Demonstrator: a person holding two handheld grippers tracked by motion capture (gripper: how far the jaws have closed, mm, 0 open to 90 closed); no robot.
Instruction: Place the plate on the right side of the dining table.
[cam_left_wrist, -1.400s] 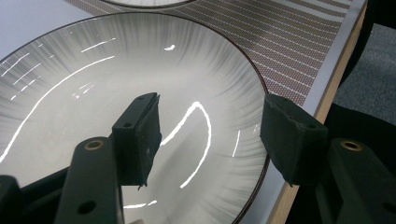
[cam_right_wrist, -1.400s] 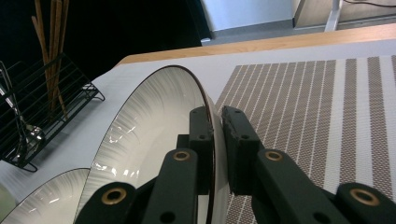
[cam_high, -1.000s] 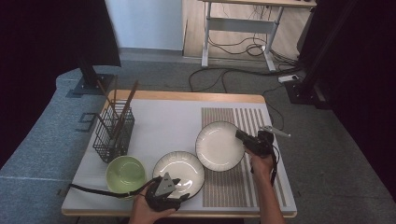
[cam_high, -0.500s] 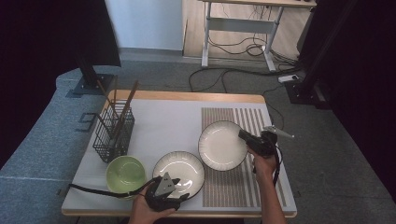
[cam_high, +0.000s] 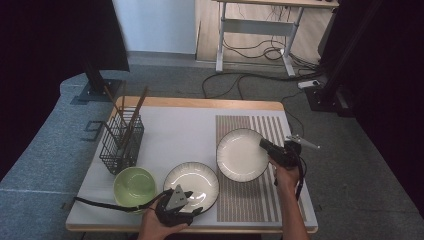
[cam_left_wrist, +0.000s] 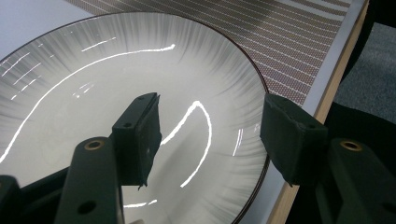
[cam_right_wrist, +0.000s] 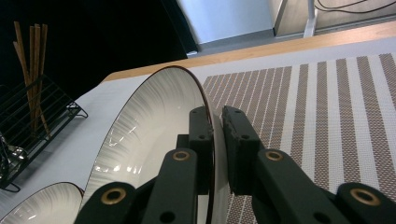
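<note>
Plate, round glossy ribbed-rimmed ceramic, pinched by right gripper; left gripper spread wide.

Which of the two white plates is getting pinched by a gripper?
The white ribbed plate on the striped mat: the right gripper clamps its rim. The other white plate beside the green bowl just lies under the open left gripper.

Left tool stands open over the striped plate, jaws straddling its rim. Beyond the plate lies a woven mat.
</note>
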